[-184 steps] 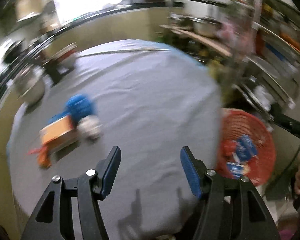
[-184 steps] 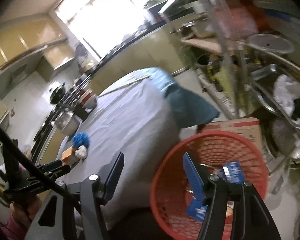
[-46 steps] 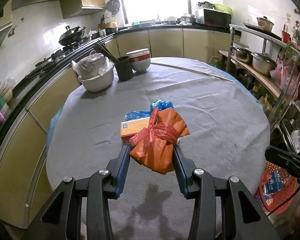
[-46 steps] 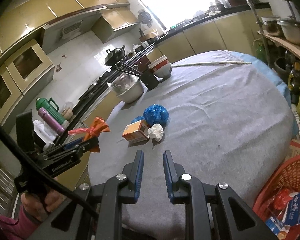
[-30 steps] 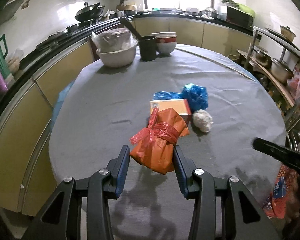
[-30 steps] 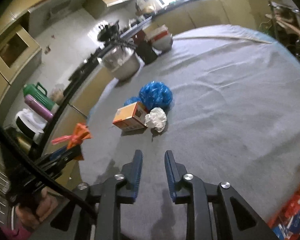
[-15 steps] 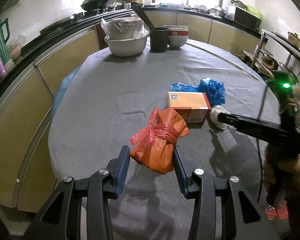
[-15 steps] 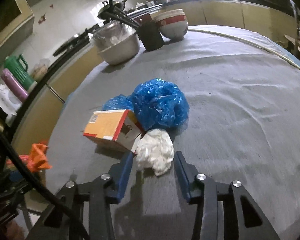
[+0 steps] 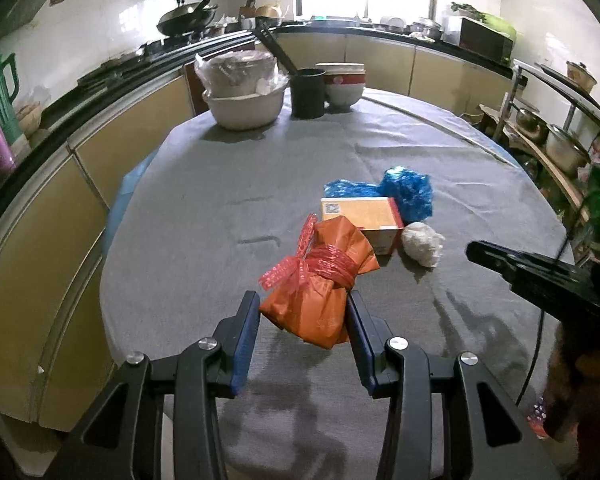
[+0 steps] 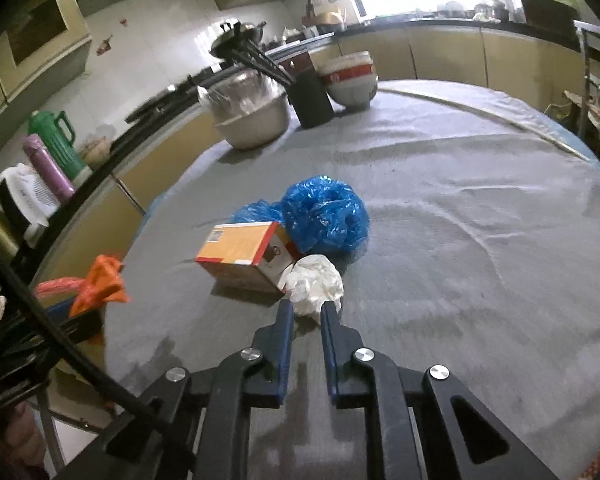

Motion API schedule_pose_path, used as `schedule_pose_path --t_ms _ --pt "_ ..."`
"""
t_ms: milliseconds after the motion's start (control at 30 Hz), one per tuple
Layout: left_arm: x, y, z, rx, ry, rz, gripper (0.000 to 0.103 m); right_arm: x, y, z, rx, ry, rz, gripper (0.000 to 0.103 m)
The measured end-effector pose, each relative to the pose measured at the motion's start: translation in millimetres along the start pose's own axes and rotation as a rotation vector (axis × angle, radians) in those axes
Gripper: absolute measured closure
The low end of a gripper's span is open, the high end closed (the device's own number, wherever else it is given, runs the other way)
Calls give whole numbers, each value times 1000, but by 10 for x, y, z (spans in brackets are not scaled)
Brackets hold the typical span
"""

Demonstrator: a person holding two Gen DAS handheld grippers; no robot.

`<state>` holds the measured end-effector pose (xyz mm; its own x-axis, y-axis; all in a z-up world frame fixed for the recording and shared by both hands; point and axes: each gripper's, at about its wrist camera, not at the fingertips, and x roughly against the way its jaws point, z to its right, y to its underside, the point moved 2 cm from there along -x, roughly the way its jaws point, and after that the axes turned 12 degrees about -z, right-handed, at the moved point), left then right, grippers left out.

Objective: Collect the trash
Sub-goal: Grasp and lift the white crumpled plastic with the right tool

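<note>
My left gripper point(image 9: 303, 299) is shut on an orange bag tied with red plastic point(image 9: 320, 280), held above the grey table near its front. It also shows in the right wrist view point(image 10: 100, 280). My right gripper point(image 10: 305, 307) is closed on the near edge of a crumpled white wad point(image 10: 314, 282), which lies on the table; the wad also shows in the left wrist view point(image 9: 422, 242). An orange box point(image 10: 244, 254) and a blue plastic bag point(image 10: 326, 214) lie just behind the wad.
A round table with a grey cloth point(image 9: 380, 152). At its far side stand a covered bowl point(image 9: 242, 94), a black cup with utensils point(image 9: 308, 92) and stacked bowls point(image 9: 342, 86). Kitchen counters curve behind. A rack with pots point(image 9: 560, 148) stands at the right.
My right gripper has moved in on the white wad and its fingers have narrowed around the wad's near edge. My left gripper holds the orange bag as before, shifted slightly.
</note>
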<state>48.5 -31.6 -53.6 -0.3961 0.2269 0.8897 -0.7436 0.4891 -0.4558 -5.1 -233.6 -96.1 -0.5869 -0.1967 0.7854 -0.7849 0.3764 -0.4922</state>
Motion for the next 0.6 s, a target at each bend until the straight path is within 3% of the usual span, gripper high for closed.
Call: schedule_pose_path --t_ms 167,333,400,433,467,500,600 --pt "80 27 137 -29 -8 16 58 306 196 4 -9 -33 34 89" --pt "57 42 160 -31 -5 9 58 291 193 67 -54 -72 -14 84" --pt "20 39 123 -22 -2 1 58 205 150 82 -70 -90 -37 73" --pt "4 41 114 -17 -1 -3 58 146 123 77 -66 -88 -42 61" --pt "-24 36 89 -12 1 -9 58 76 92 72 -63 -80 -49 39" --pt "-49 36 68 -9 2 -14 58 11 63 72 -64 -82 -51 34" --pt "-113 37 5 -5 4 -23 58 -164 -42 61 -43 -57 -37 36"
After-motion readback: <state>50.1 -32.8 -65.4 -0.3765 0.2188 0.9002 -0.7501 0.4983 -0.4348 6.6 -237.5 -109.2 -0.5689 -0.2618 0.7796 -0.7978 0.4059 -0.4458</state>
